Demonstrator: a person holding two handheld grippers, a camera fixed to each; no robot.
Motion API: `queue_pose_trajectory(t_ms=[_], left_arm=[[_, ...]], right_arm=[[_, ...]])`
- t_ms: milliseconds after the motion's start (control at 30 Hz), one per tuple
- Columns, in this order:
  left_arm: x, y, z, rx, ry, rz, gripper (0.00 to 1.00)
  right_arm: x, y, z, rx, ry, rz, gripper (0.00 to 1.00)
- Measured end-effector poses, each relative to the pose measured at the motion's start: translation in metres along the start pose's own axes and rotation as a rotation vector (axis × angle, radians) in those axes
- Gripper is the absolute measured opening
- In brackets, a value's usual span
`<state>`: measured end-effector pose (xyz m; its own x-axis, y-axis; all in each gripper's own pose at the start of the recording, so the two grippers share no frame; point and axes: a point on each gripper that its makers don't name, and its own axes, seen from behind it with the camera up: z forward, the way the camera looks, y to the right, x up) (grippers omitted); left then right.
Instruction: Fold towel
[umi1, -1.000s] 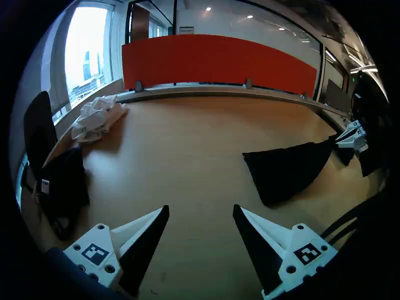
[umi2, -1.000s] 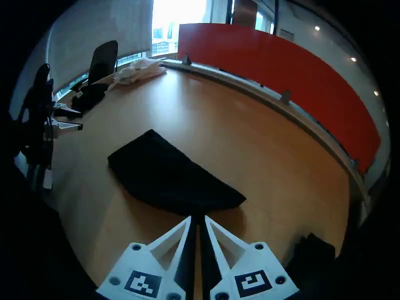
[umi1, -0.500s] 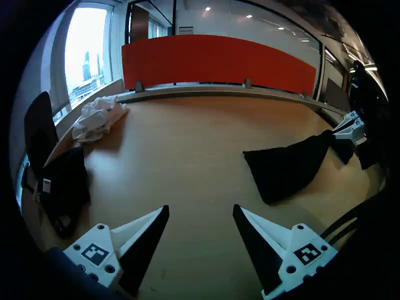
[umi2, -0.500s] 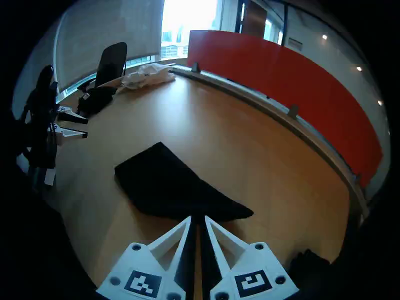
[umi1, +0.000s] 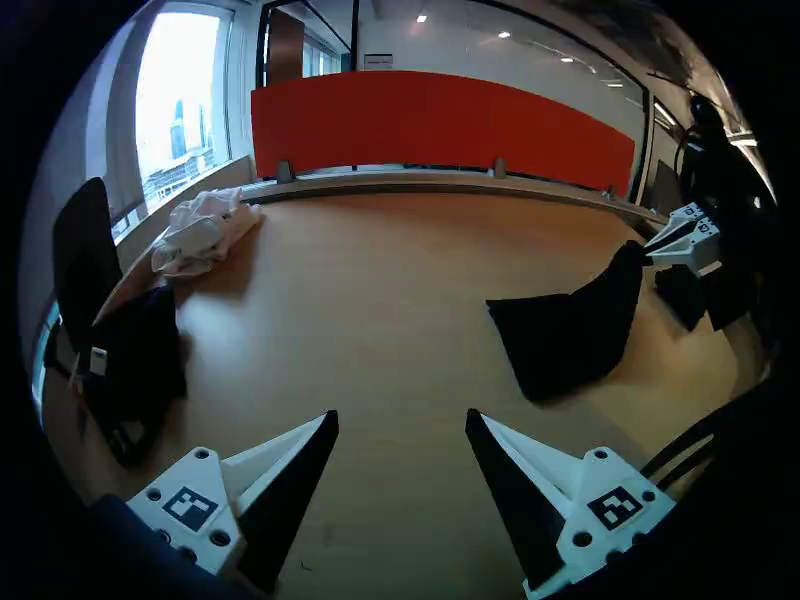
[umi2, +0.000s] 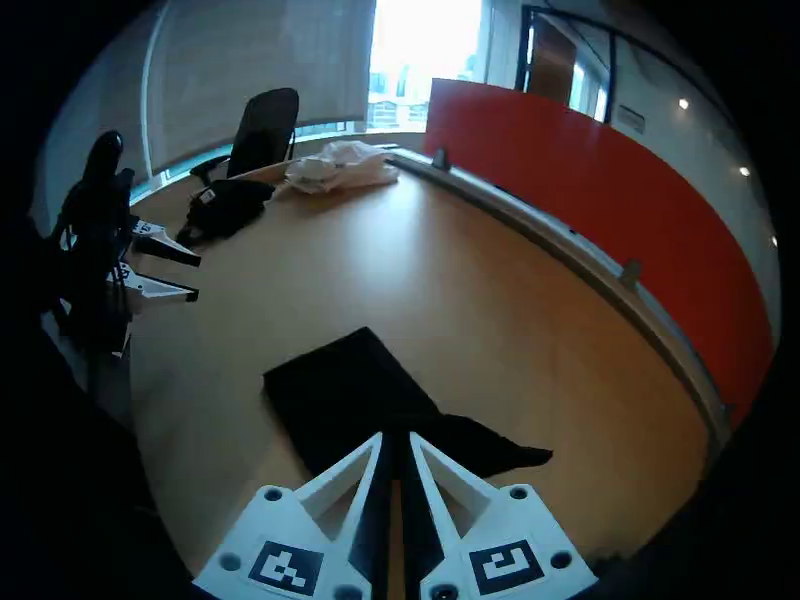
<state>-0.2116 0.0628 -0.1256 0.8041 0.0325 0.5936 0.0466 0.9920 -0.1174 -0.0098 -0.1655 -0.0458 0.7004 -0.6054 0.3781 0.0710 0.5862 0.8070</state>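
Right gripper (umi2: 398, 440) holds towel (umi2: 340, 400) corner raised.
Its jaws pinch the edge; left gripper (umi1: 400, 420) gapes wide, empty. So thin a pinch might slip and drop the corner.

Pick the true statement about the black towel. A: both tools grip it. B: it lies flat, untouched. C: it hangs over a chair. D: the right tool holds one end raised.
D: the right tool is shut on an end of the black towel, which stands raised off the table, while the left tool is open, apart.
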Motion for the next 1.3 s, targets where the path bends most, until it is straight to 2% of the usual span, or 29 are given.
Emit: queue_pose_trajectory(t_ms=[300,600,1000,1300], left_arm=[[0.0,-0.007,-0.007,0.012,0.007,-0.008,0.95],[-0.002,-0.013,-0.011,0.025,0.008,-0.017,0.95],[-0.008,-0.02,-0.012,0.042,0.001,-0.029,0.94],[-0.01,-0.022,-0.013,0.048,-0.001,-0.036,0.95]], right_arm=[[0.025,-0.026,0.024,0.075,0.014,-0.049,0.04],[0.036,-0.047,0.047,0.138,0.003,-0.09,0.04],[0.028,-0.078,0.089,0.229,-0.047,-0.105,0.04],[0.024,-0.087,0.099,0.254,-0.067,-0.113,0.04]])
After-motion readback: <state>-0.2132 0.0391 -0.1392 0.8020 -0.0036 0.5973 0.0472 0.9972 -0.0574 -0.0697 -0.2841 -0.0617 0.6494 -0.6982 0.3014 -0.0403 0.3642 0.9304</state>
